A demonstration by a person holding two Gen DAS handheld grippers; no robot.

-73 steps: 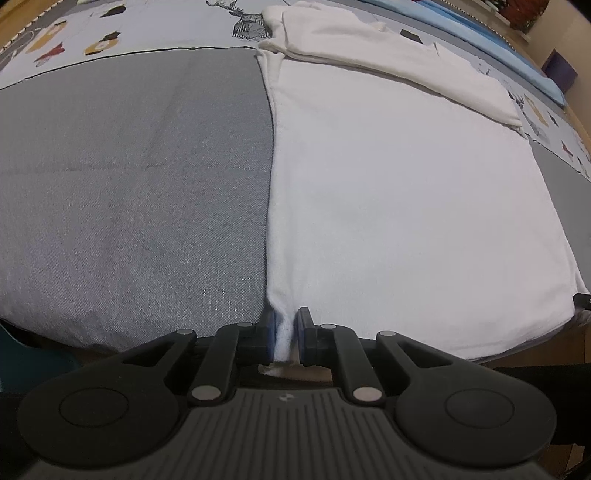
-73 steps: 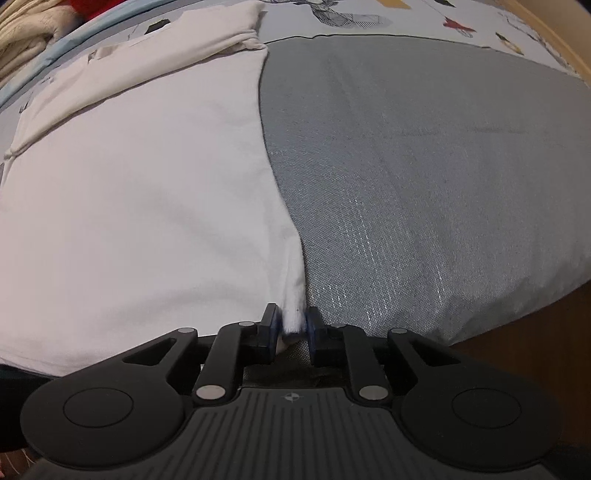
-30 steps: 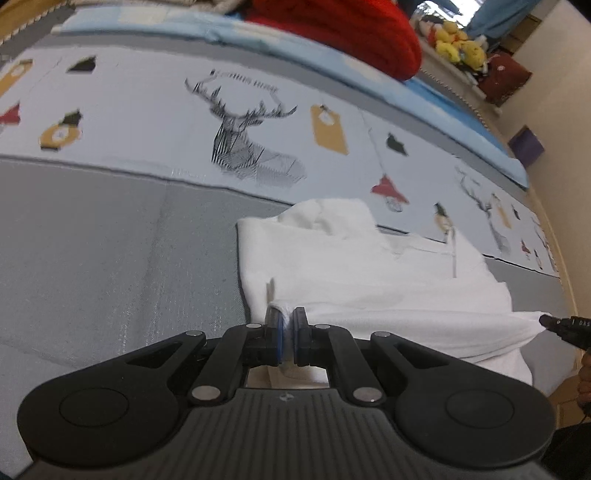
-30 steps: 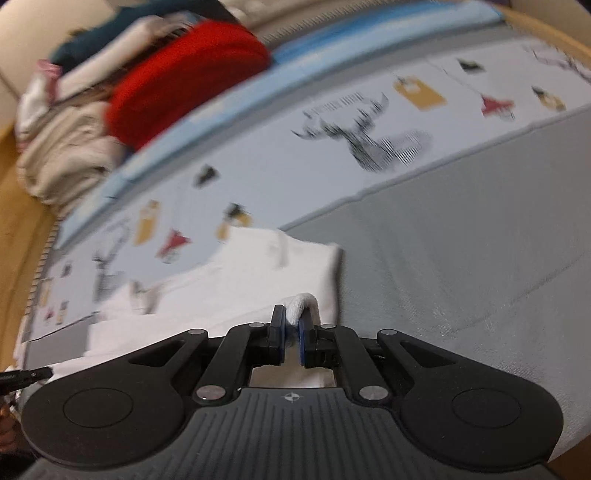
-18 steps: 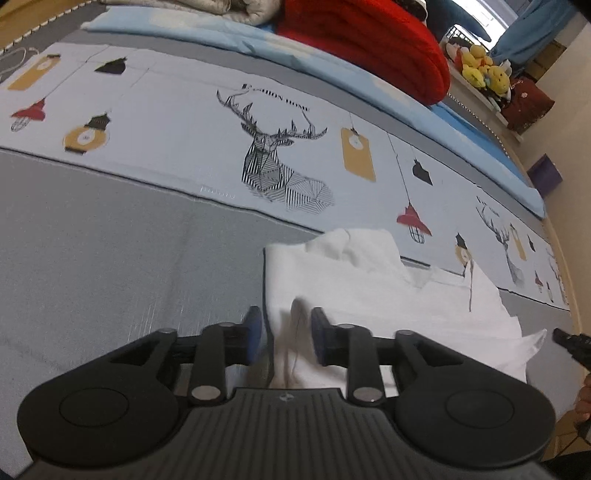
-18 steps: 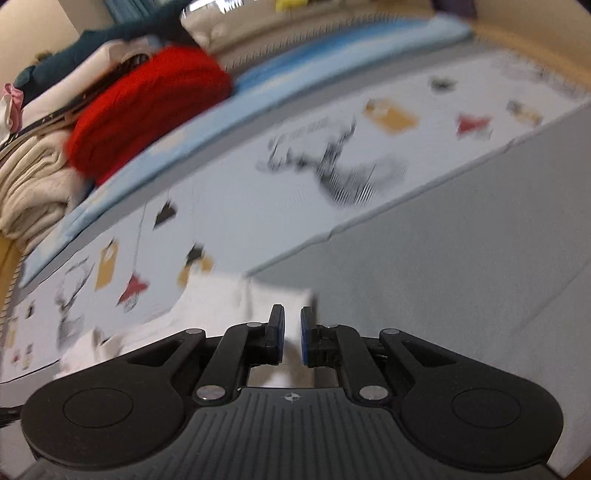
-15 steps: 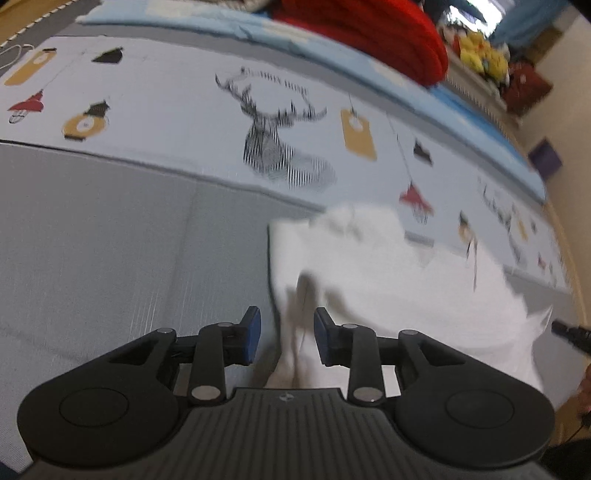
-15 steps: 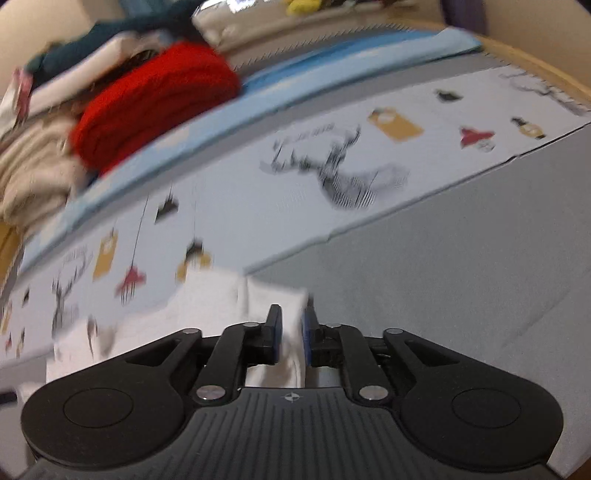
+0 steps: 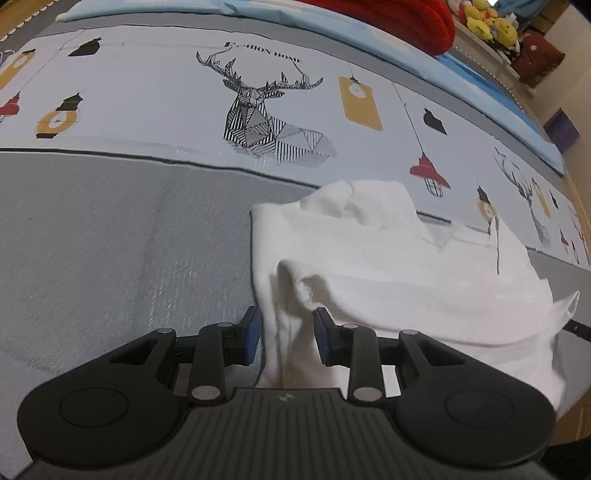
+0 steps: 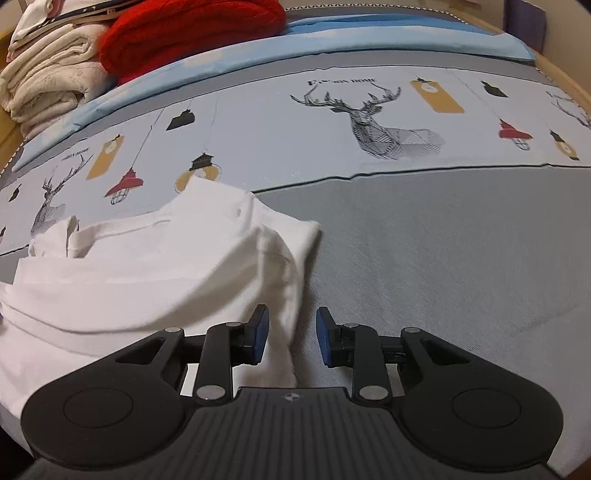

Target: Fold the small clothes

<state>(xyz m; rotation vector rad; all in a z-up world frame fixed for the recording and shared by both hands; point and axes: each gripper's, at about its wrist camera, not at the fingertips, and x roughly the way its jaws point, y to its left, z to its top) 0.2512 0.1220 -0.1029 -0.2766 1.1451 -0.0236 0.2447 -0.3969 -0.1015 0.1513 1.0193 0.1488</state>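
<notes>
A white shirt [image 9: 369,266] lies folded over on itself on the grey part of the bed cover [image 9: 110,240], its lower hem brought up near the collar. My left gripper [image 9: 286,328] is open at the shirt's left edge, and a loose fold of the cloth lies between its blue pads without being pinched. In the right wrist view the same shirt [image 10: 166,266] fills the lower left. My right gripper [image 10: 291,330] is at its right edge with the jaws opening. The cloth's edge lies slack between them, next to the left pad.
Beyond the shirt the cover has a pale band printed with deer and lamps [image 10: 369,122]. At the back are a blue sheet [image 10: 332,40], a red knit [image 10: 184,33] and stacked cream clothes [image 10: 48,81]. Plush toys [image 9: 484,18] stand on a shelf at the far right.
Both grippers carried the shirt's near hem up and over toward the collar, folding it in half. Then both opened and let the cloth go; it now lies slack between their pads.
</notes>
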